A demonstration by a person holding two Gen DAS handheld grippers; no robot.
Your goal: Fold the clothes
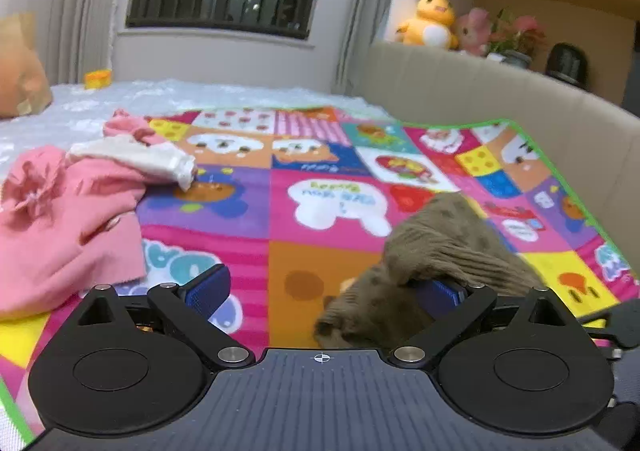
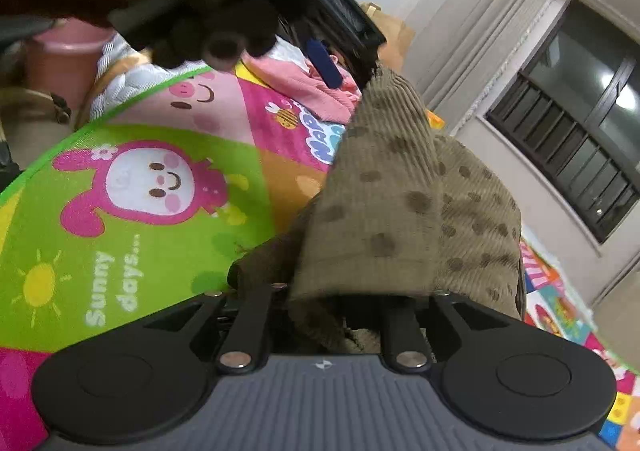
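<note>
My left gripper (image 1: pixel 324 291) has its blue pads spread wide over the play mat (image 1: pixel 280 211); the olive spotted garment (image 1: pixel 440 247) drapes across the right pad, not pinched; a pink garment (image 1: pixel 68 219) lies crumpled at the mat's left edge. My right gripper (image 2: pixel 340 291) is buried under that same olive cloth (image 2: pixel 392 203), which hides its fingertips; I cannot tell whether they pinch it.
</note>
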